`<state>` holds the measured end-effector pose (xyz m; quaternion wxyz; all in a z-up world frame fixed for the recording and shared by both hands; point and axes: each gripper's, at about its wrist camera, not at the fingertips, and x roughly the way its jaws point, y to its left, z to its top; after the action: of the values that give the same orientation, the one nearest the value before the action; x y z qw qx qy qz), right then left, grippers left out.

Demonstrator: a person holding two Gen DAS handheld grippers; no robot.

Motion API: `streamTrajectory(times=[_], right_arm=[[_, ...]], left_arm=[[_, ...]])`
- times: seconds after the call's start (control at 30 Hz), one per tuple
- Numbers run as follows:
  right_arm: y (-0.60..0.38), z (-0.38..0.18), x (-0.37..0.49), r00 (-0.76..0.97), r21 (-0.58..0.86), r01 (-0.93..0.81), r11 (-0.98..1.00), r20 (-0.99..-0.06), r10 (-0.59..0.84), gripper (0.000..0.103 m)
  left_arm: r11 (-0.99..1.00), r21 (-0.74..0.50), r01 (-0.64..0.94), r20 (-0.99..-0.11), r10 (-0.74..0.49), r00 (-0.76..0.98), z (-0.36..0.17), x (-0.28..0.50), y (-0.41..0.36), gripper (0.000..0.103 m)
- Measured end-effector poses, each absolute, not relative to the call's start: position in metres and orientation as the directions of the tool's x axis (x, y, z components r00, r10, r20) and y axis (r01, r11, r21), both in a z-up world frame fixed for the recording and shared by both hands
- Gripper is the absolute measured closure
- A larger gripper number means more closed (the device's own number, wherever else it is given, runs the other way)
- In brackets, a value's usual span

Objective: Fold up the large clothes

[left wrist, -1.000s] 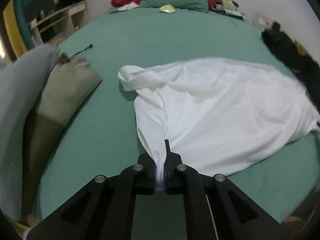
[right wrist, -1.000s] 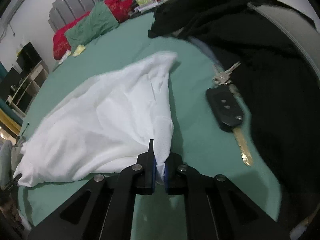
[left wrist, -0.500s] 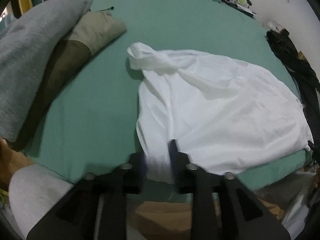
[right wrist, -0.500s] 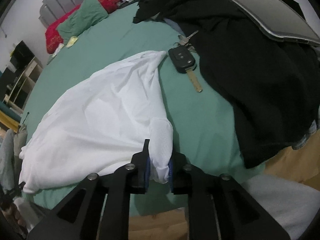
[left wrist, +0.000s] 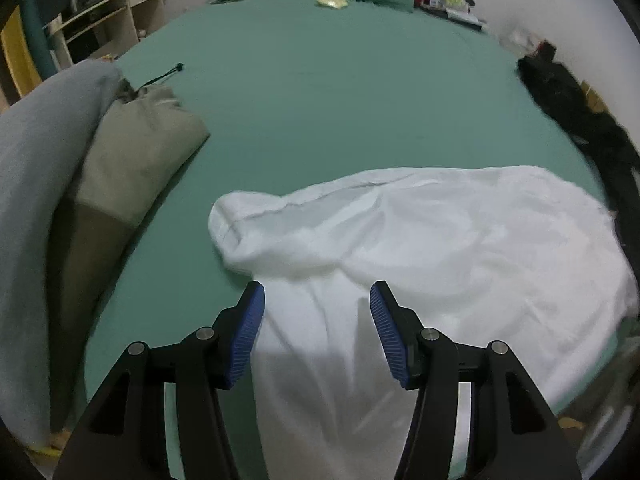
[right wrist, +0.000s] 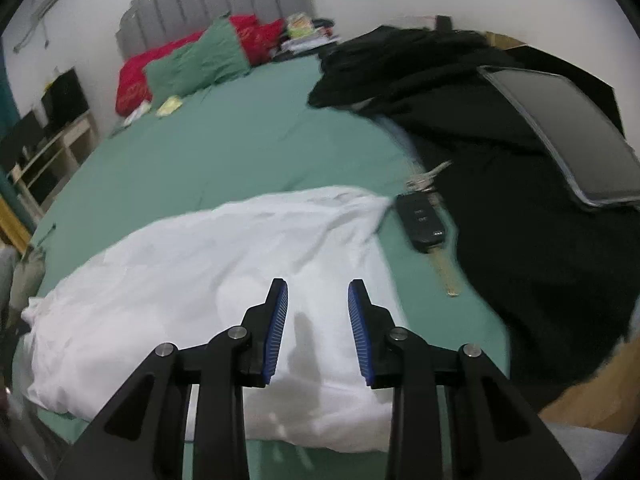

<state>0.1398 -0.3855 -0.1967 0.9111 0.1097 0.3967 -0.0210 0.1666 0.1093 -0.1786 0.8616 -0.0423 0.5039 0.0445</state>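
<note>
A grey blanket (left wrist: pixel 36 184) and a folded olive garment (left wrist: pixel 136 160) flank the left edge of a green-sheeted bed (left wrist: pixel 320 100), where a large white garment (left wrist: pixel 440 240) lies loosely spread near the foot, its near hem hanging over the mattress edge. The left gripper (left wrist: pixel 317 300) hovers over the garment's left side, its jaws spreading wide, the cloth lying beneath and between them with neither pad pressing on it. At the garment's other side, the right gripper (right wrist: pixel 318 294) is likewise opening its jaws above the white fabric (right wrist: pixel 200 272), nothing pinched. Further right, a car key (right wrist: pixel 424 224) rests just beside the garment's far corner, with a heap of black clothing (right wrist: pixel 520 200) and a tablet (right wrist: pixel 568 136) beyond. The fabric looks thin, light and limp: it wrinkles and bunches freely and would likely sag from any single hold. A pinch at two corners or along the hem, one per gripper, appears the surest way to lift and fold it evenly.
</note>
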Motion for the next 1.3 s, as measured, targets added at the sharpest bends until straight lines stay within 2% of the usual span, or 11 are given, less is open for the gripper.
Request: streamTrajectory(times=[0.27, 0.43, 0.57, 0.77, 0.83, 1.0, 1.13, 1.23, 1.3], right_arm=[[-0.378, -0.225, 0.164, 0.613, 0.197, 0.129, 0.972, -0.786, 0.078, 0.072], [-0.386, -0.231, 0.173, 0.598, 0.262, 0.174, 0.949, -0.794, 0.109, 0.072], [-0.381, -0.229, 0.174, 0.599, 0.268, 0.173, 0.948, -0.793, 0.115, 0.066], [-0.379, -0.225, 0.161, 0.630, 0.265, 0.141, 0.954, -0.768, 0.120, 0.051], [-0.385, -0.223, 0.154, 0.636, 0.274, 0.156, 0.949, -0.763, 0.116, 0.050], [-0.408, -0.217, 0.137, 0.674, 0.334, 0.197, 0.922, -0.729, 0.120, 0.044], [-0.430, -0.219, 0.124, 0.680, 0.401, 0.234, 0.886, -0.718, 0.146, 0.041], [-0.440, -0.222, 0.118, 0.680, 0.440, 0.250, 0.862, -0.714, 0.167, 0.037], [-0.445, -0.224, 0.116, 0.677, 0.463, 0.258, 0.848, -0.713, 0.184, 0.036]], left_arm=[[0.973, 0.168, -0.160, -0.852, 0.225, 0.473, -0.209, 0.239, 0.124, 0.045], [0.954, 0.168, -0.248, -0.824, 0.274, 0.496, -0.200, 0.251, 0.146, 0.045], [0.937, 0.148, -0.318, -0.782, 0.307, 0.542, -0.177, 0.227, 0.151, 0.045], [0.986, -0.003, -0.165, -0.752, 0.106, 0.650, -0.146, 0.188, 0.085, 0.045], [0.996, -0.061, -0.070, -0.756, 0.000, 0.655, -0.144, 0.181, 0.045, 0.045], [0.989, -0.134, 0.070, -0.760, -0.147, 0.633, -0.151, 0.174, -0.046, 0.045], [0.990, -0.099, 0.100, -0.796, -0.139, 0.589, -0.174, 0.183, -0.086, 0.045], [0.992, -0.116, 0.050, -0.853, -0.125, 0.507, -0.201, 0.188, -0.100, 0.045], [0.997, -0.051, 0.062, -0.846, -0.076, 0.528, -0.208, 0.187, -0.109, 0.045]])
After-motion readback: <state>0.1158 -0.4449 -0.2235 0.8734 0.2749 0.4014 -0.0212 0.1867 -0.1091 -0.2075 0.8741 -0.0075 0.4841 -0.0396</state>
